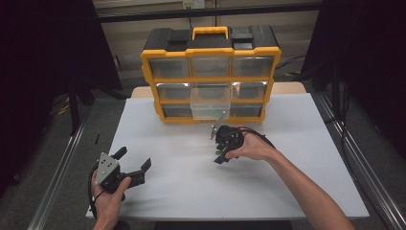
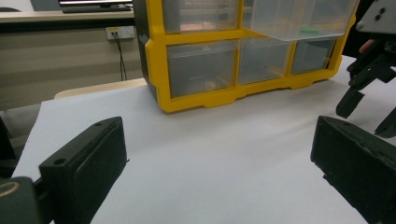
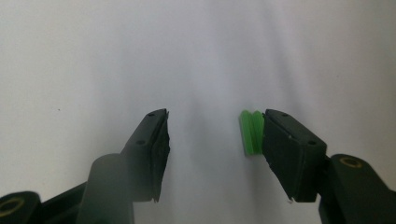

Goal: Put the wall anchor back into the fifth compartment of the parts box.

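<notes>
Right gripper view looks straight down at the white bench point(image 3: 93, 56): a small green piece point(image 3: 251, 132) lies at centre right, against the inner face of one jaw, the other jaw well apart from it, so the right hand-held gripper point(image 3: 212, 140) is not clamped. High view places that hand-held gripper at centre frame, before a yellow drawer organizer point(image 1: 210, 76) with one clear drawer point(image 1: 209, 101) pulled out. Lower left, the left hand-held gripper point(image 1: 134, 160) rests with jaws spread wide.
</notes>
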`<state>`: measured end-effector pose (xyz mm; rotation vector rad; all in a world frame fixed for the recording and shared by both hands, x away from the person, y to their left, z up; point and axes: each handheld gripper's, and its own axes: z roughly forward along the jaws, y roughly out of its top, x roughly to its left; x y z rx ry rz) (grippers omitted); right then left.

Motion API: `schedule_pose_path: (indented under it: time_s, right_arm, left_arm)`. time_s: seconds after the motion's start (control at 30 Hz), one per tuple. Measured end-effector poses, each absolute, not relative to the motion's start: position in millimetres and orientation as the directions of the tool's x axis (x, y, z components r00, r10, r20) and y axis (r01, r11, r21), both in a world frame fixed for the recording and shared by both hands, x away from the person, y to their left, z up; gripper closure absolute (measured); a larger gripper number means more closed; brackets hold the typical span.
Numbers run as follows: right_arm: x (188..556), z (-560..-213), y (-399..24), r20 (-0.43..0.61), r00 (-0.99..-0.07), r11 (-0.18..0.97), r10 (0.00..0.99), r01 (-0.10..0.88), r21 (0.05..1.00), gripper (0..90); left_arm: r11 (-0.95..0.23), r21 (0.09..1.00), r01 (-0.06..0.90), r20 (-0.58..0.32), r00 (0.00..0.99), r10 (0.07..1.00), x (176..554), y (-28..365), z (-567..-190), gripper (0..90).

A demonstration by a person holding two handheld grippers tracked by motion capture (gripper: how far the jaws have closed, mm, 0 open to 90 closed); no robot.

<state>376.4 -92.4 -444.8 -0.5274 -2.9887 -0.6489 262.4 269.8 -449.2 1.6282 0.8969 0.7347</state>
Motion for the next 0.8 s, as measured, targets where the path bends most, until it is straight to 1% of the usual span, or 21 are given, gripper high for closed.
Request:
schedule_pose_path:
  time_s: [0.1,0.17,0.23,0.3,0.37,0.4,0.43,0.47,0.53,0.57,0.6,0.7,0.73,0.77,0.8]
  right_arm:
    - [379.2,-447.3,-90.2,0.111,-0.944,0.862,0.312,0.33,0.385,43.4]
    - [382.1,-449.4,-90.2,0.098,-0.954,0.871,0.283,0.298,0.391,44.6]
    - [382.5,-450.8,-89.8,0.094,-0.951,0.867,0.293,0.306,0.392,45.2]
    - [384.0,-450.5,-90.9,0.099,-0.954,0.869,0.283,0.299,0.393,45.8]
    - [382.4,-450.0,-91.6,0.111,-0.94,0.859,0.323,0.341,0.381,46.4]
    - [385.1,-450.2,-93.0,0.114,-0.951,0.87,0.288,0.31,0.384,47.0]
    - [384.1,-450.0,-93.3,0.106,-0.945,0.864,0.309,0.325,0.384,47.2]
    - [384.3,-449.9,-93.3,0.117,-0.944,0.865,0.31,0.33,0.379,47.5]
    - [386.6,-450.3,-94.4,0.114,-0.952,0.87,0.284,0.306,0.386,48.2]
    - [386.0,-450.0,-94.3,0.121,-0.949,0.868,0.292,0.316,0.382,49.7]
    - [385.4,-450.5,-94.2,0.106,-0.949,0.865,0.298,0.315,0.39,51.1]
    - [385.2,-451.2,-93.6,0.134,-0.947,0.869,0.291,0.32,0.377,51.9]
    - [385.7,-451.5,-93.3,0.117,-0.954,0.873,0.276,0.3,0.385,52.1]
    - [384.5,-450.8,-92.5,0.114,-0.948,0.869,0.298,0.319,0.379,52.7]
    - [384.7,-450.9,-92.7,0.111,-0.948,0.869,0.299,0.318,0.38,53.6]
  left_arm:
    - [-0.122,0.976,0.179,0.008,0.533,0.846,262.5,269.6,-449.4,3.6]
    - [-0.123,0.976,0.182,0.008,0.527,0.85,262.5,269.6,-449.4,3.6]
    - [-0.131,0.975,0.181,0.018,0.523,0.852,262.2,270.4,-449.1,3.6]
    - [-0.13,0.975,0.179,0.018,0.523,0.852,262.2,270.5,-449.0,3.6]
    - [-0.126,0.975,0.181,0.013,0.523,0.852,262.3,270.2,-449.2,3.6]
    - [-0.124,0.975,0.182,0.009,0.527,0.85,262.6,269.9,-449.4,3.6]
    - [-0.123,0.976,0.182,0.009,0.527,0.85,262.6,269.7,-449.4,3.6]
    - [-0.123,0.976,0.182,0.008,0.527,0.85,262.5,269.6,-449.4,3.6]
    - [-0.123,0.975,0.183,0.008,0.527,0.85,262.6,269.6,-449.4,3.6]
    - [-0.13,0.975,0.181,0.017,0.522,0.853,262.6,270.1,-449.3,3.6]
    - [-0.129,0.975,0.181,0.016,0.522,0.853,262.6,270.0,-449.4,3.6]
    - [-0.13,0.975,0.181,0.017,0.522,0.853,262.5,270.1,-449.3,3.6]
    - [-0.123,0.975,0.183,0.009,0.526,0.851,262.6,269.8,-449.4,3.6]
    - [-0.126,0.975,0.181,0.013,0.522,0.853,262.5,270.2,-449.2,3.6]
    - [-0.127,0.976,0.178,0.016,0.519,0.855,262.1,270.0,-449.1,3.6]
